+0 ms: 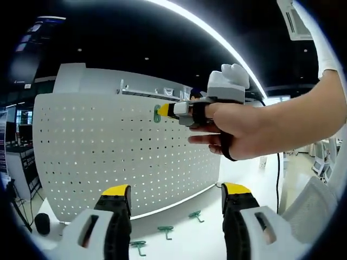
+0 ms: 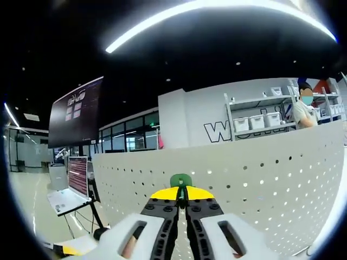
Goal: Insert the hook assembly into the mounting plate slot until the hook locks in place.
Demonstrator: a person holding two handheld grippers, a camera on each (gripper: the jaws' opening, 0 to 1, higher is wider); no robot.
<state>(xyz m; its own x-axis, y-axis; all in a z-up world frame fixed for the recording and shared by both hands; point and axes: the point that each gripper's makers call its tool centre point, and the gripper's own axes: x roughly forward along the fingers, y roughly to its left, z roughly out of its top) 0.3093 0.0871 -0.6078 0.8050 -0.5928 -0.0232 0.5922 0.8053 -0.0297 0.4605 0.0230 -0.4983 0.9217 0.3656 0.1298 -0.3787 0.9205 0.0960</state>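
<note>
Your left gripper (image 1: 176,200) idles below the pegboard (image 1: 97,157), fingers apart, spare hooks (image 1: 165,231) on the bench (image 1: 206,241) beneath. Your right gripper (image 2: 181,196) pinches the green hook (image 2: 180,180) against the board's upper edge. Insertion step: looks like you press in until it locks.
</note>
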